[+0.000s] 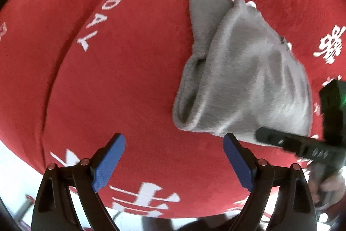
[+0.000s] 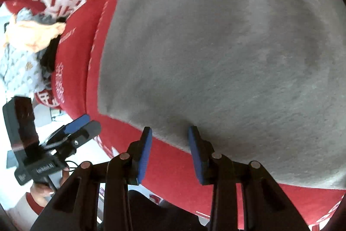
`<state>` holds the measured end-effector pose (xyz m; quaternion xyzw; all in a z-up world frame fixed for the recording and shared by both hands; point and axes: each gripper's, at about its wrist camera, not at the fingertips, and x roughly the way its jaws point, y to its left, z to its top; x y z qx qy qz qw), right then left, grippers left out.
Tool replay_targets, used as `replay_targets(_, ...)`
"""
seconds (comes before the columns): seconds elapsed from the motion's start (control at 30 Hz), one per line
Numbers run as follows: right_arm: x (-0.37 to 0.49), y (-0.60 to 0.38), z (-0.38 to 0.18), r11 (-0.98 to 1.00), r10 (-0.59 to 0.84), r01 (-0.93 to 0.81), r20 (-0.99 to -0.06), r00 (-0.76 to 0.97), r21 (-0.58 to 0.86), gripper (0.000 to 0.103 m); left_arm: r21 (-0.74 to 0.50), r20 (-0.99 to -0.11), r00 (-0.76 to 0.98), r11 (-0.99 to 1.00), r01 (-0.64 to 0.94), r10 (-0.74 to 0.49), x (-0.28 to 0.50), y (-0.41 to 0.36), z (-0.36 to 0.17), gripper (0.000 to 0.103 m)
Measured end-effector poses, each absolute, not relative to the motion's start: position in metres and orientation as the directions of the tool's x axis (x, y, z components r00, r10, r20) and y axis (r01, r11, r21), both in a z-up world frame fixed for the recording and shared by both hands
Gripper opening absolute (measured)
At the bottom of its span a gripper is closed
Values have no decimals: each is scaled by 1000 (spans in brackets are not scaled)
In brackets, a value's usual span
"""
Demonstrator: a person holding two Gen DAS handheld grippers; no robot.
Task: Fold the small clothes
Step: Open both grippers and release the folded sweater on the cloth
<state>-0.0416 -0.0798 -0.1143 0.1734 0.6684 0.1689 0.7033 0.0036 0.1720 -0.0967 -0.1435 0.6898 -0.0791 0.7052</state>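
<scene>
Two grippers are mine: my left gripper (image 1: 174, 162) hovers spread wide over the red cloth (image 1: 129, 79), gripping nothing. My right gripper (image 2: 168, 153) is parted at the near hem of the grey garment (image 2: 216, 57) (pinch uncertain), which fills the frame's centre and right. Other clothes (image 2: 26, 53) are heaped at left.

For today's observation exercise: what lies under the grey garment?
The grey garment lies on a red cloth with white lettering, which shows all around it. Whatever is directly beneath the garment is covered.

Right tool (image 2: 169, 140) open at grey garment (image 2: 216, 53) edge
</scene>
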Motion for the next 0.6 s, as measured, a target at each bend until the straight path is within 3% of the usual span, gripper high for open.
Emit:
replay_targets(0.2, -57, -99, -103, 900, 436, -27, -897, 75, 435, 39, -499, -865, 47, 847, -184, -499, -4, 166, -103, 92)
replay_targets(0.6, -63, -130, -115, 873, 481, 49, -872, 88, 486, 38, -629, -766, 95, 713, -310, -635, 0, 141, -128, 92)
